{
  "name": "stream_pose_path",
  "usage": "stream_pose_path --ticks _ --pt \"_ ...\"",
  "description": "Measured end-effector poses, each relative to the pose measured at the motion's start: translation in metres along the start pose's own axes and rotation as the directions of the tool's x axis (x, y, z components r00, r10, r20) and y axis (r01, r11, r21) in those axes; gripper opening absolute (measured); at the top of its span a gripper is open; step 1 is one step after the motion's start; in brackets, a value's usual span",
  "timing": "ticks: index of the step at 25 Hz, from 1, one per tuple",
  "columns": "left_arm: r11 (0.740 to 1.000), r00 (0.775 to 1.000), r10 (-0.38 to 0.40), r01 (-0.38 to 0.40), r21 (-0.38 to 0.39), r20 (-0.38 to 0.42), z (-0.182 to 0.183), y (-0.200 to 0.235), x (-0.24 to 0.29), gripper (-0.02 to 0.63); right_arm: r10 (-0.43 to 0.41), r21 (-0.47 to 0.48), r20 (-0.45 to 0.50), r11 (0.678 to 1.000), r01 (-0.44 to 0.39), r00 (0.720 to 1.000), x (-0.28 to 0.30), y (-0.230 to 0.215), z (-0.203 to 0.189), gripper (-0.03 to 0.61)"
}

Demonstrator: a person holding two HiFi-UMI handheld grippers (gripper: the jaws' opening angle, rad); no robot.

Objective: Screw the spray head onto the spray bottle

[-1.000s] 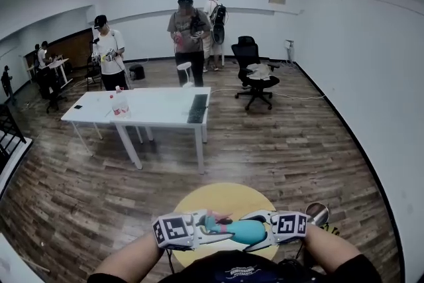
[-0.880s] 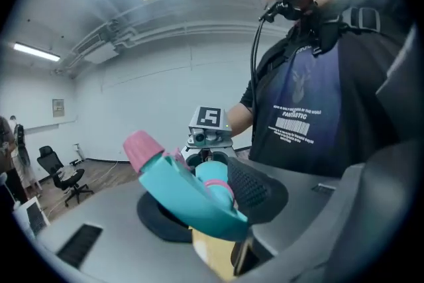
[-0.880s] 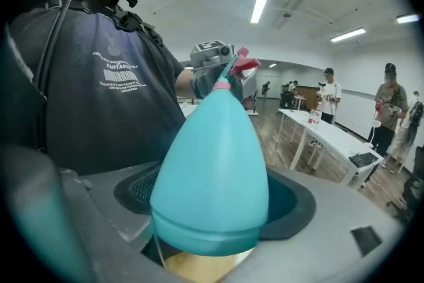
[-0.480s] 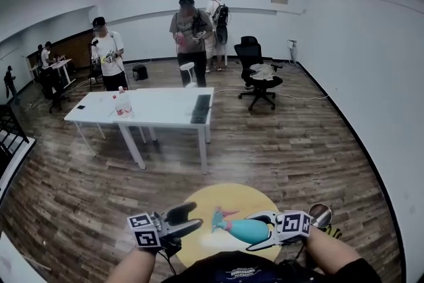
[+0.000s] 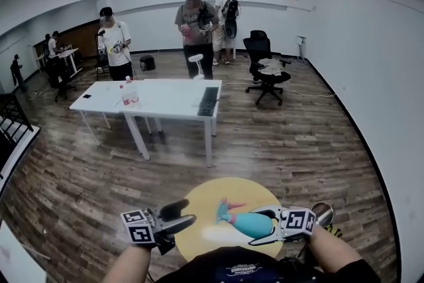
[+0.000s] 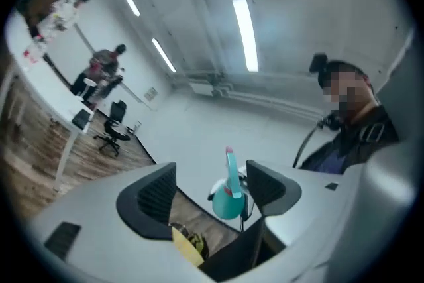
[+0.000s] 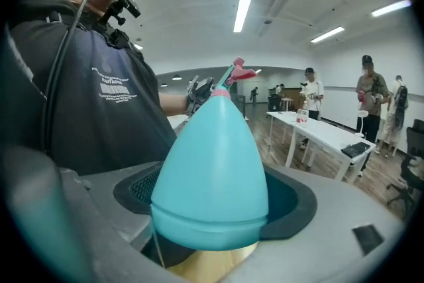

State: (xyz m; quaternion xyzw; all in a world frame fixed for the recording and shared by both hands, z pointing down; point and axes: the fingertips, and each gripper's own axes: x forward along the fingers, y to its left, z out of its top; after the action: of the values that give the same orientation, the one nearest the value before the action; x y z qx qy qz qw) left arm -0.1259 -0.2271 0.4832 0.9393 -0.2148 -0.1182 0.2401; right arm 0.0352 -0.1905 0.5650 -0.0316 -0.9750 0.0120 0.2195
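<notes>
Over a yellow table, the right claw clamps the bottle; the left claw, just opened and empty, likely must regrip the spray head.

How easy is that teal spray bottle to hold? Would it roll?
The spray bottle looks smooth and tapers like an egg, so it could probably slide out of the right gripper. Its round body would likely roll if laid down, though the spray head sticking out may stop it.
</notes>
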Motion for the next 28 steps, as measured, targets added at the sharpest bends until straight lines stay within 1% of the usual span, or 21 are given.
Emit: stream_pose_path --ticks 1,2,3,4,5,6,7,10,13,14,15,16,17,18,19,21,22,23,24,25,28 --pt "0.997 0.994 -0.047 0.052 0.058 -0.094 -0.012 -0.011 0.027 0.359 0.021 -0.023 -0.012 1.0 -0.021 1.0 0.006 0.002 0.004 0.442" --pt "0.987 0.98 -0.096 0.116 0.111 -0.173 -0.023 -0.024 0.052 0.359 0.042 -0.039 -0.021 0.998 -0.042 0.999 0.012 0.004 0.008 0.442" --pt "0.967 0.959 -0.146 0.19 0.169 -0.242 -0.032 -0.038 0.072 0.359 0.064 -0.048 -0.028 0.997 -0.065 0.998 0.016 0.006 0.011 0.442" --pt "0.933 0.932 -0.191 0.269 0.237 -0.307 -0.041 -0.053 0.086 0.326 0.087 -0.051 -0.034 0.995 -0.089 0.996 0.019 0.01 0.013 0.442" --pt "0.887 0.903 -0.223 0.344 0.307 -0.368 -0.049 -0.069 0.094 0.23 0.111 -0.05 -0.04 0.992 -0.113 0.993 0.02 0.014 0.013 0.442" --pt "0.841 0.875 -0.238 0.403 0.362 -0.422 -0.056 -0.082 0.098 0.168 0.131 -0.046 -0.044 0.99 -0.133 0.99 0.019 0.019 0.011 0.439" --pt "0.806 0.853 -0.239 0.441 0.395 -0.465 -0.061 -0.09 0.099 0.173 0.145 -0.038 -0.044 0.988 -0.147 0.988 0.016 0.023 0.01 0.437" --pt "0.728 0.809 -0.23 0.511 0.456 -0.541 -0.069 -0.102 0.1 0.178 0.159 -0.032 -0.051 0.986 -0.161 0.986 0.008 0.033 0.009 0.437" --pt "0.611 0.767 -0.211 0.587 0.531 -0.605 -0.082 -0.113 0.099 0.178 0.182 -0.032 -0.076 0.982 -0.185 0.98 0.005 0.042 0.003 0.433" --pt "0.581 0.755 -0.207 0.606 0.543 -0.622 -0.086 -0.116 0.099 0.178 0.189 -0.03 -0.081 0.981 -0.192 0.979 0.004 0.044 0.0 0.432" --pt "0.563 0.748 -0.207 0.618 0.548 -0.631 -0.088 -0.119 0.1 0.178 0.192 -0.029 -0.083 0.98 -0.195 0.978 0.002 0.045 0.0 0.431" --pt "0.562 0.748 -0.213 0.621 0.547 -0.629 -0.087 -0.12 0.101 0.178 0.192 -0.029 -0.078 0.98 -0.195 0.978 0.0 0.045 0.0 0.43" --pt "0.579 0.757 -0.226 0.61 0.541 -0.613 -0.084 -0.12 0.102 0.178 0.187 -0.027 -0.062 0.982 -0.189 0.98 -0.002 0.044 0.003 0.431" --pt "0.613 0.778 -0.243 0.586 0.53 -0.579 -0.077 -0.118 0.104 0.176 0.175 -0.021 -0.031 0.984 -0.175 0.984 -0.005 0.04 0.008 0.432" --pt "0.662 0.81 -0.26 0.546 0.513 -0.526 -0.066 -0.113 0.105 0.173 0.151 -0.005 0.021 0.989 -0.151 0.988 -0.01 0.032 0.014 0.435" --pt "0.787 0.888 -0.278 0.429 0.443 -0.367 -0.04 -0.096 0.105 0.164 0.058 0.086 0.171 0.994 -0.073 0.984 -0.024 0.006 0.032 0.442" --pt "0.847 0.922 -0.276 0.367 0.385 -0.272 -0.026 -0.088 0.104 0.164 -0.007 0.153 0.242 0.988 -0.032 0.97 -0.032 -0.008 0.043 0.442" --pt "0.892 0.945 -0.266 0.315 0.324 -0.188 -0.015 -0.081 0.102 0.163 -0.062 0.205 0.292 0.979 0.001 0.954 -0.038 -0.019 0.052 0.44" --pt "0.921 0.959 -0.256 0.281 0.271 -0.125 -0.009 -0.076 0.1 0.163 -0.101 0.231 0.312 0.973 0.028 0.945 -0.04 -0.024 0.06 0.436" --pt "0.936 0.965 -0.25 0.263 0.234 -0.083 -0.006 -0.073 0.099 0.163 -0.124 0.234 0.306 0.971 0.052 0.944 -0.039 -0.027 0.064 0.44" --pt "0.946 0.966 -0.255 0.257 0.196 -0.036 -0.001 -0.075 0.099 0.16 -0.092 0.168 0.265 0.985 0.048 0.96 -0.024 -0.022 0.06 0.445"
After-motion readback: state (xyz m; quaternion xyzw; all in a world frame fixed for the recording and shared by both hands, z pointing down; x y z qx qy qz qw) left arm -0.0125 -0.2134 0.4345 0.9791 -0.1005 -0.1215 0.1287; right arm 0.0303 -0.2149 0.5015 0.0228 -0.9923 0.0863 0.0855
